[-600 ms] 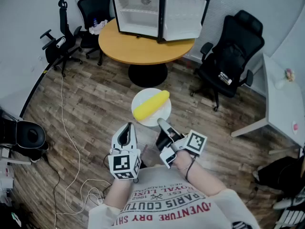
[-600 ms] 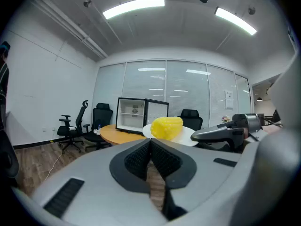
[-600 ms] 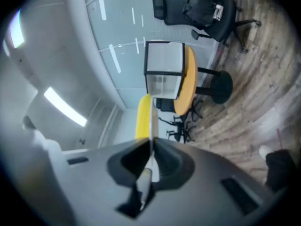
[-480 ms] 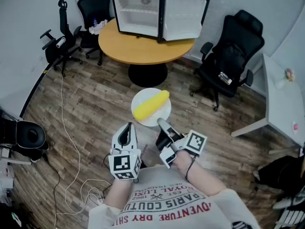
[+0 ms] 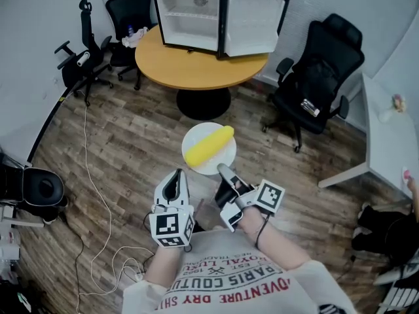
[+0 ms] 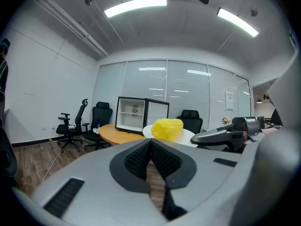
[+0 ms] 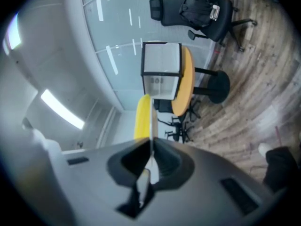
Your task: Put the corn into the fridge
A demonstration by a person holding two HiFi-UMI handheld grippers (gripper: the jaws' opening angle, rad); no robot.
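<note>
Corn (image 5: pixel 208 145): one yellow cob, elongated with rounded ends, kernel surface bumpy in the left gripper view (image 6: pixel 167 128). It lies diagonally on a round white plate (image 5: pixel 219 163), smooth and thin-rimmed. The plate is up in the air over the floor, well short of the fridge.

Right gripper (image 5: pixel 222 171): jaws closed on the plate's near rim. In the right gripper view the rim runs edge-on as a thin white line (image 7: pixel 152 126) between the ribbed black pads, with the cob (image 7: pixel 142 117) just beyond.

Left gripper (image 5: pixel 175 175): just beside the plate, to its left, not touching it. Its jaws are pressed together with nothing between them (image 6: pixel 150 142).

Fridge (image 5: pixel 190 18): small, boxy, black frame and white interior, one wire shelf visible. Its door (image 5: pixel 252 23) is swung wide open. It stands on a round table (image 5: pixel 196 64) with a tan wood top and black pedestal.

Floor (image 5: pixel 124 149): grey-brown wood-grain planks. Black mesh office chairs (image 5: pixel 321 70) stand around the table.
</note>
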